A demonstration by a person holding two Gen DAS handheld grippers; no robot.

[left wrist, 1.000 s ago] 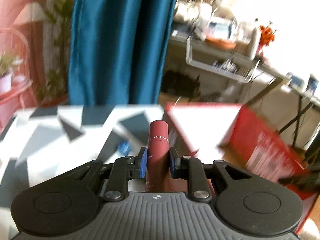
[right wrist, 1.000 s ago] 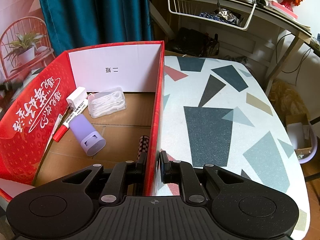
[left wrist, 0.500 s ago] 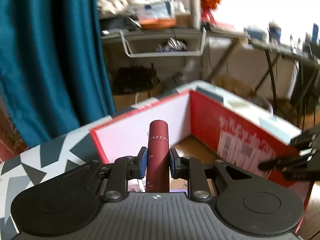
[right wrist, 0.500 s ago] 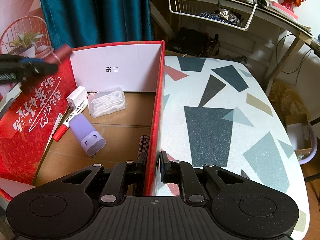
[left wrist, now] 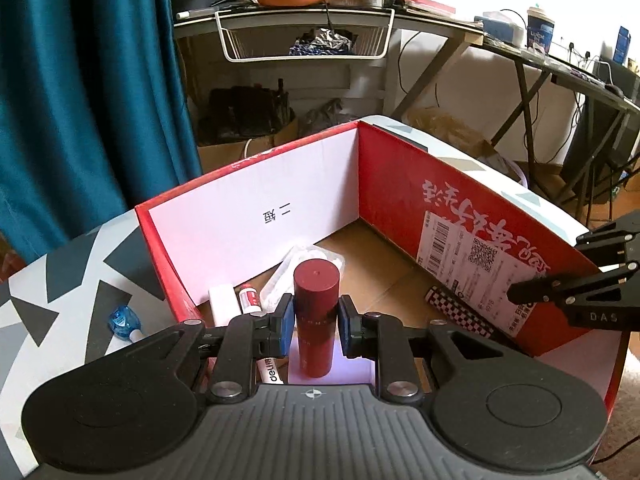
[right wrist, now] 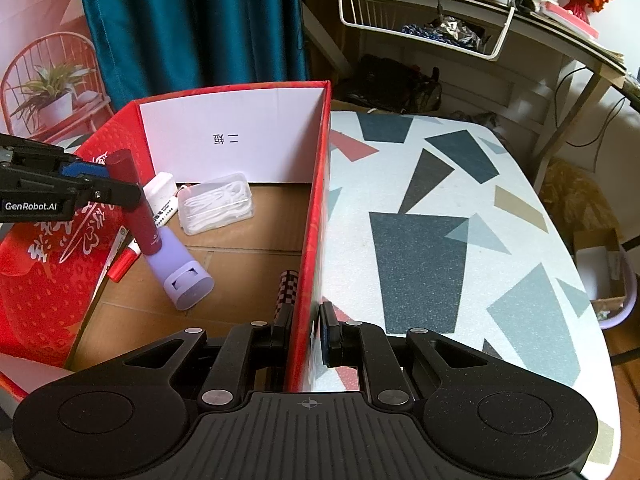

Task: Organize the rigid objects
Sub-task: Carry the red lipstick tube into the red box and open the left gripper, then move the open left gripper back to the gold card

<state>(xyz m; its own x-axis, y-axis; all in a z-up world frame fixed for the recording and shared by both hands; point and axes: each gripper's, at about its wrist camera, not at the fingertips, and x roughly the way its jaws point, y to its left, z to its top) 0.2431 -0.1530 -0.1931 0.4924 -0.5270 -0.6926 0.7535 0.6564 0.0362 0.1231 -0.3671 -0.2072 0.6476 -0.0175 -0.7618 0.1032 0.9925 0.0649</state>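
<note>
Floss case (right wrist: 216, 208) in box (right wrist: 310, 216), rear.

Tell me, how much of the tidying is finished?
Mostly done: a lilac tube, clear case and checkered stick lie in the red box. The left gripper holds a maroon tube over it. A blue item waits on the table.

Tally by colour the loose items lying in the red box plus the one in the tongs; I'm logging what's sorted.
White: 2 (block, red-capped marker)
Clear: 1 (case)
Lilac: 1 (cylinder)
Black-and-white checked: 1 (checked tube)
Dark red: 1 (red tube, in the left tongs)
Total: 6, with 5 lying in the red box
</note>
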